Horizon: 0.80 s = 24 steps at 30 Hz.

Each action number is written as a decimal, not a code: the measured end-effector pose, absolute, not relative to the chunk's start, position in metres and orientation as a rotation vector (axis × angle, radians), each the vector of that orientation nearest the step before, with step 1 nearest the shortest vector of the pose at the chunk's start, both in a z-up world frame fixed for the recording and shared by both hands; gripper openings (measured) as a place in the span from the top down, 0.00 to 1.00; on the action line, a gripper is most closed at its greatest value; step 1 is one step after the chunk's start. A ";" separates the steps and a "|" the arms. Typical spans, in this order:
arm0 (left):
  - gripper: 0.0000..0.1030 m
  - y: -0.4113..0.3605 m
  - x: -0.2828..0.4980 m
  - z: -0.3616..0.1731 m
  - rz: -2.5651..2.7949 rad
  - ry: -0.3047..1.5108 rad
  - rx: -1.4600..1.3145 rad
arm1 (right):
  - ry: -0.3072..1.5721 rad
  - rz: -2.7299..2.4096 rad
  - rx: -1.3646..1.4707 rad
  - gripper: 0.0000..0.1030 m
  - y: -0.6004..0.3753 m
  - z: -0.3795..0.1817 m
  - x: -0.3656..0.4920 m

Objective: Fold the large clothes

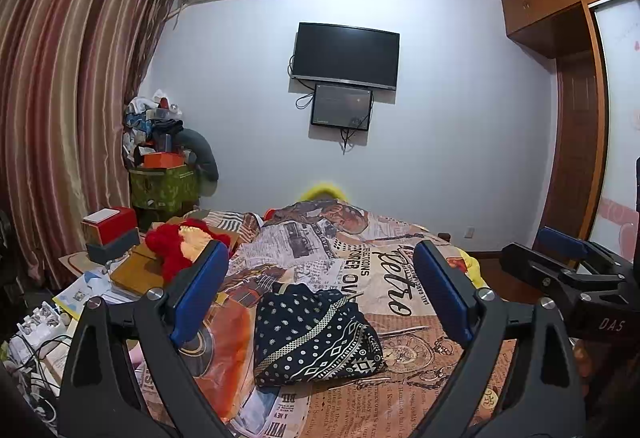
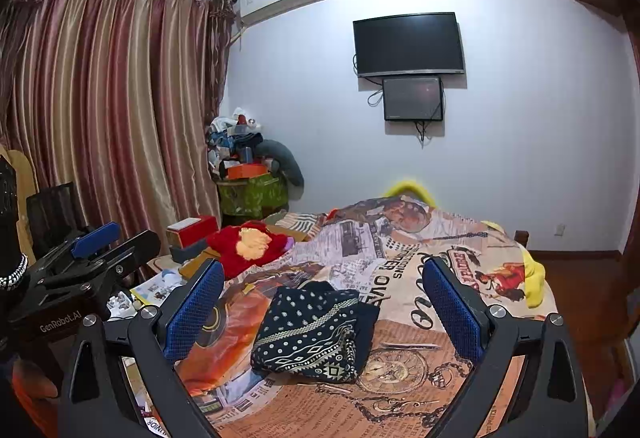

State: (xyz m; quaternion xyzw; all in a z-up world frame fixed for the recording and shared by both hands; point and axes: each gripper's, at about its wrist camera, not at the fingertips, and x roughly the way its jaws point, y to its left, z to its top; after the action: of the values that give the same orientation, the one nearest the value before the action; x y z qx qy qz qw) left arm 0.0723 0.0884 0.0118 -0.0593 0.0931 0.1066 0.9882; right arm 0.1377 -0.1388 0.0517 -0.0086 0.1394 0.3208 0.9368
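Note:
A dark navy garment [image 1: 316,336] with white dots and geometric bands lies folded in a compact bundle on the printed bedspread [image 1: 360,250]. The same garment [image 2: 312,334] shows in the right wrist view, near the bed's front. My left gripper [image 1: 320,290] hangs above and before it, open, nothing between its blue pads [image 1: 200,290]. My right gripper [image 2: 324,302] is likewise open and empty, raised over the bundle. The right gripper [image 1: 568,270] shows at the right edge of the left wrist view, and the left gripper [image 2: 80,270] sits at the left of the right wrist view.
A red and yellow plush item [image 1: 180,246] lies at the bed's left edge beside boxes [image 1: 108,230] and papers. A cluttered pile on a green box [image 1: 164,181] stands by the curtain [image 1: 60,97]. A TV [image 1: 346,55] hangs on the far wall; a wooden wardrobe [image 1: 576,141] stands right.

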 end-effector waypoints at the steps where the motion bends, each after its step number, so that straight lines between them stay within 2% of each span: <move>1: 0.09 0.088 0.072 0.012 0.214 0.186 -0.119 | 0.284 0.656 -0.017 0.04 -0.139 0.052 0.138; 24: 0.08 0.082 0.079 0.013 0.185 0.188 -0.131 | 0.283 0.658 -0.012 0.04 -0.138 0.050 0.136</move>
State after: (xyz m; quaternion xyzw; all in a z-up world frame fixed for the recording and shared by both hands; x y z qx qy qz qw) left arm 0.0786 0.0824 0.0127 -0.0650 0.0938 0.0921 0.9892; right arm 0.1358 -0.1382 0.0497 -0.0058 0.1384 0.3218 0.9366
